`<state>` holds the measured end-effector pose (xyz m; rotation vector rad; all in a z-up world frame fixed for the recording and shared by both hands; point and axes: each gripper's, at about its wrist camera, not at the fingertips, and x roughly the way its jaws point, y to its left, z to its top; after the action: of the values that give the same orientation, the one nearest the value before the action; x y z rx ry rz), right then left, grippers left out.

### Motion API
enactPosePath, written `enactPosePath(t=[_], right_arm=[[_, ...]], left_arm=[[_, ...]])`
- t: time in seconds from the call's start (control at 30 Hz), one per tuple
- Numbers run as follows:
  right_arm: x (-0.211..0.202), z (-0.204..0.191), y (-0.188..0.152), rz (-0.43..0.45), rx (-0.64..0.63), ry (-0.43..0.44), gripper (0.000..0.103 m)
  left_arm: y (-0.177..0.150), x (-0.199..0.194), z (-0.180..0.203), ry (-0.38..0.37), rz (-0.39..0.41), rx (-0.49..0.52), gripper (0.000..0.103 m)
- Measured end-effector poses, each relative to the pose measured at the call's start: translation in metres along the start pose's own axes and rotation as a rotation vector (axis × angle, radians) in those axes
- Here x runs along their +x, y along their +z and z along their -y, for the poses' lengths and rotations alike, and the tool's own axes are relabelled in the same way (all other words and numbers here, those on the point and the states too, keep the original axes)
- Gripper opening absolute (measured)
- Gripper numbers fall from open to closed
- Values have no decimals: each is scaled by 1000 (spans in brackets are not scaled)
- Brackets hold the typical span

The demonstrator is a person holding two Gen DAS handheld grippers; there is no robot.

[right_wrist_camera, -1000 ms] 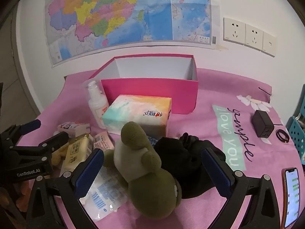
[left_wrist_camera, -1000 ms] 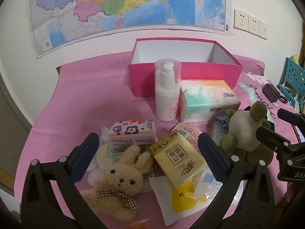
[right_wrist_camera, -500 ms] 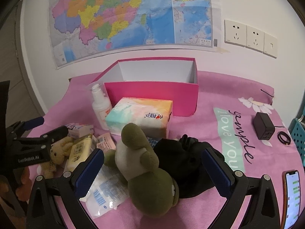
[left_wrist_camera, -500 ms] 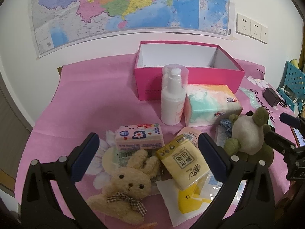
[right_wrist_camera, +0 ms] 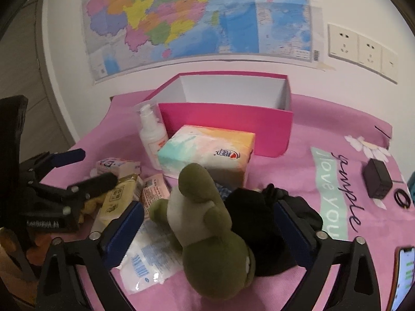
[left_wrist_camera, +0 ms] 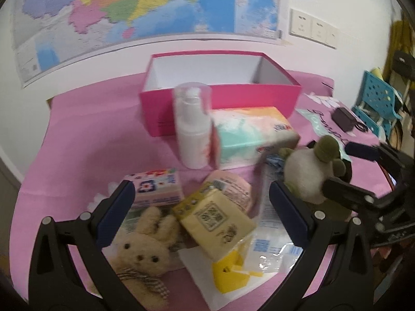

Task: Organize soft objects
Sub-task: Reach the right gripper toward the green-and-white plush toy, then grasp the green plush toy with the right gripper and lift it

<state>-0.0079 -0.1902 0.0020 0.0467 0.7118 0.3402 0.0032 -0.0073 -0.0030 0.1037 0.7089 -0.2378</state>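
Hand-held gripper (right_wrist_camera: 208, 224) nr "love you" cloth (right_wrist_camera: 333, 194).

The open pink box (right_wrist_camera: 225, 124) is being fronted by a pump bottle (right_wrist_camera: 151, 140) and tissue pack (right_wrist_camera: 207, 153); bare table (left_wrist_camera: 85, 134) is being left beside them.

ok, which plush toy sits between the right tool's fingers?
The green-and-white plush, between the right tool's open fingers. The beige bunny with the checked bow lies by the left tool instead.
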Motion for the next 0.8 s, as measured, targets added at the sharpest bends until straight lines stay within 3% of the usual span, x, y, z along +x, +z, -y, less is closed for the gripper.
enactPosePath(t=[0.23,0.3,0.37,0.43,0.73,0.8], right_arm=[[18,8,13,-45,6,71,67],[22,10,14,-62,5,94,49],[24,10,13,-66,2,117,40],[23,10,13,-59,-3,121,39],[1,20,22,-2,39,202,35],[-4,21,27,11,43,218,34]], left_arm=[[-1,11,9,-63,-27,39,101],[-1,12,10,-70,-25,55,101],[-1,13,12,-89,-28,65,100],[-1,13,14,-118,-26,77,94],[2,10,31,-276,-27,143,92],[4,6,35,-319,-24,156,86]])
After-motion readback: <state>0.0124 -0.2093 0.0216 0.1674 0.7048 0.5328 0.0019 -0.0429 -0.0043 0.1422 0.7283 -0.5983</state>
